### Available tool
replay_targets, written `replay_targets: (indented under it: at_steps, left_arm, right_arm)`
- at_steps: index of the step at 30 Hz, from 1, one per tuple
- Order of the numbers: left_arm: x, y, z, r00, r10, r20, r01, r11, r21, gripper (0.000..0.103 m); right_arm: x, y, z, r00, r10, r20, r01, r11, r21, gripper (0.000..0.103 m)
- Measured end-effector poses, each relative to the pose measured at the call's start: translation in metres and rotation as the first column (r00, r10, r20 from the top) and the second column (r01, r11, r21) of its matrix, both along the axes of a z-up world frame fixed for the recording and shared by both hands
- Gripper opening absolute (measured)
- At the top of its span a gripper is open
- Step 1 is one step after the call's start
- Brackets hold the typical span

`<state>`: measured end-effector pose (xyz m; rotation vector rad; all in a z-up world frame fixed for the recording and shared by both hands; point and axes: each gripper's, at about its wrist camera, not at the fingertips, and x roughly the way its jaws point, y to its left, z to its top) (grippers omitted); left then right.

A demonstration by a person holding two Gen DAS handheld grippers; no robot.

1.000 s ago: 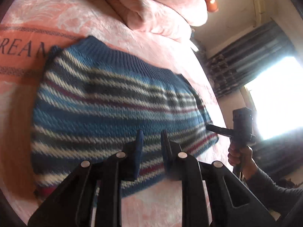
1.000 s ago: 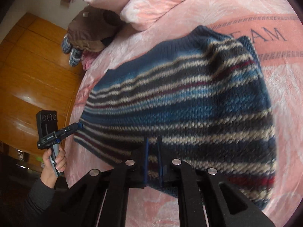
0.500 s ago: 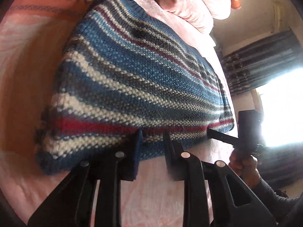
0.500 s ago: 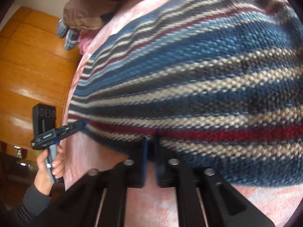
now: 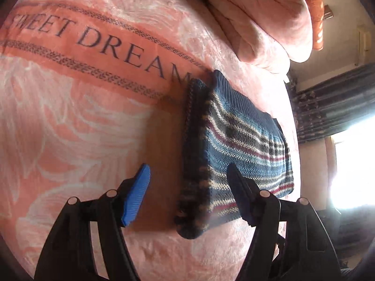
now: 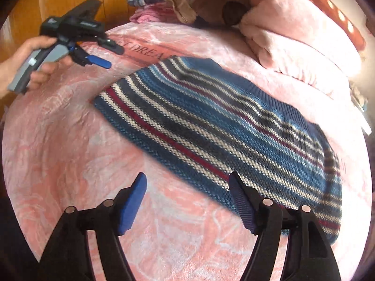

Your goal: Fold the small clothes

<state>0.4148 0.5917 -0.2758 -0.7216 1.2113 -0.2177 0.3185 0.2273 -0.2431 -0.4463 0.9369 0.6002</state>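
both grippers, left gripper (image 5: 187,192) and right gripper (image 6: 187,199), are spread wide holding nothing, and the striped sweater (image 6: 222,135) lies folded on the bed (image 6: 70,140). risk imo: thick knit springs back open, or a finger snags an edge.

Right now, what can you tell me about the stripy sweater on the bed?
The stripy sweater is chunky knit with blue, dark grey, cream and dark red stripes and a plain ribbed blue band along its far edge. It lies folded flat on the pink blanket, layers stacked at one side. Both grippers are open above it, gripping nothing.
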Motion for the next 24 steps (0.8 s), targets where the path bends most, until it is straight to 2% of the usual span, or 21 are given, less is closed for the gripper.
replay_targets:
  at_steps: [6,15,20,24]
  left_arm:
    - [0.023,0.001,-0.022,1.000,-0.020,-0.023,0.019,0.999,-0.043,0.068]
    - [0.061,-0.014,-0.055,0.997,-0.062,-0.044,0.057,0.993,-0.102,0.068]
    - [0.079,-0.012,-0.061,0.998,-0.049,-0.033,0.044,0.988,-0.146,0.069]
    - [0.088,-0.015,-0.062,0.997,-0.076,-0.033,0.070,0.986,-0.151,0.070]
  right_arm:
    - [-0.008,0.038,-0.012,0.996,0.071,0.045,-0.070,0.997,-0.029,0.073]
    - [-0.005,0.079,-0.031,0.992,0.107,0.067,-0.104,0.993,-0.046,0.073]
    - [-0.006,0.098,-0.047,0.988,0.125,0.088,-0.118,0.990,-0.081,0.073]
    - [-0.009,0.109,-0.056,0.983,0.137,0.119,-0.125,0.986,-0.109,0.073]
